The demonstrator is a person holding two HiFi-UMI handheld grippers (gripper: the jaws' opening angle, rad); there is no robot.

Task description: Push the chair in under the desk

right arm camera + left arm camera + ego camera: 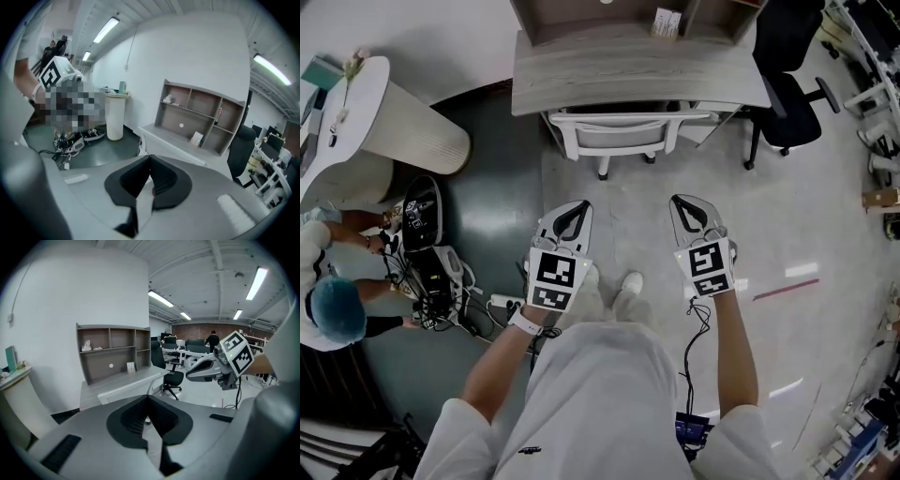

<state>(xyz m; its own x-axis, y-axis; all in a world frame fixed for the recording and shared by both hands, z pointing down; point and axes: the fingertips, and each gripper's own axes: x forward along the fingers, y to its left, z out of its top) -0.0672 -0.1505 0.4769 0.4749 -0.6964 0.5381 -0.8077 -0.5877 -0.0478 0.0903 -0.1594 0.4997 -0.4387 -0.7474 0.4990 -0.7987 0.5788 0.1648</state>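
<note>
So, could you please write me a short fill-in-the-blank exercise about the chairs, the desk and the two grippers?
1. The chair tucked under the desk is ____ in colour.
2. The office chair at the desk's right end in the head view is ____ in colour.
3. The fingers of the left gripper and of the right gripper are ____.
4. Both grippers hold ____.
Missing words: white; black; shut; nothing.

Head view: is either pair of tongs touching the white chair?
No: the left tongs and right tongs hang short of the white chair, with floor showing between.
</note>
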